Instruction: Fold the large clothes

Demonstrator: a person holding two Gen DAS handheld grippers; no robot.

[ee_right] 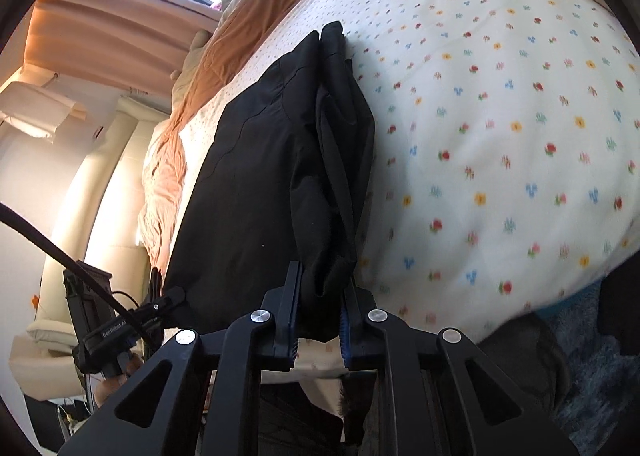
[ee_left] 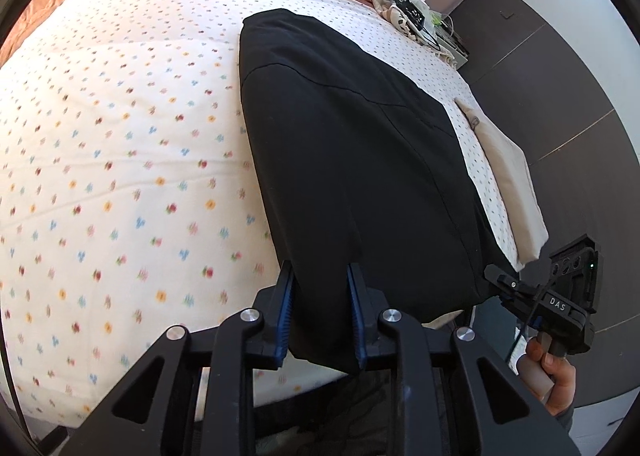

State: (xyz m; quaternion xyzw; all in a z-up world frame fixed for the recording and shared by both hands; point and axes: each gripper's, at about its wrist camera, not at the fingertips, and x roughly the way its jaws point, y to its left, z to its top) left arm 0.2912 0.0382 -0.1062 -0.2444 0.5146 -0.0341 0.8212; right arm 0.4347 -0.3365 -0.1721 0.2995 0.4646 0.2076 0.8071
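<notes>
Left wrist: left gripper (ee_left: 320,310) clamped on near edge of black garment (ee_left: 352,143), which lies on the floral bedsheet (ee_left: 120,135). Right gripper (ee_left: 505,283) beside it, body marked "DAS". Right wrist: right gripper (ee_right: 320,310) pinching bunched black garment (ee_right: 280,175); left gripper (ee_right: 160,298) label partly readable, "GenRobot.A…".

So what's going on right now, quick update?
Left tool and right tool both clamped on black garment, near edge. Lying on flowered bedspread. Nothing blocking.
</notes>
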